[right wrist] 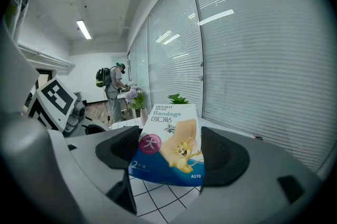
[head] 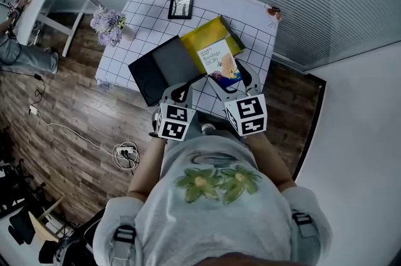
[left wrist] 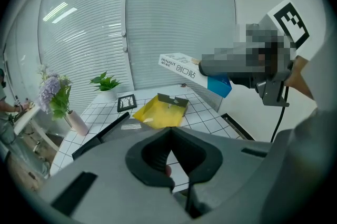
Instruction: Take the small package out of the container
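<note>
Between the jaws of your right claw (right wrist: 171,153), which clamp it, the small package (right wrist: 174,133) hangs above the yellow container (head: 203,34) on the desk (head: 150,14), while your left claw (left wrist: 169,133) is closed and empty.

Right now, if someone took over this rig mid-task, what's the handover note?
Left gripper: jaws together, nothing between them, held above the near end of the dark tray.
Right gripper: jaws shut on the bandage box, held in the air clear of the table.
Yellow pouch: flat on the table beside the tray, flap open.
Done: the box is out and lifted.
Left: probably set it on a bare part of the table and release.
</note>
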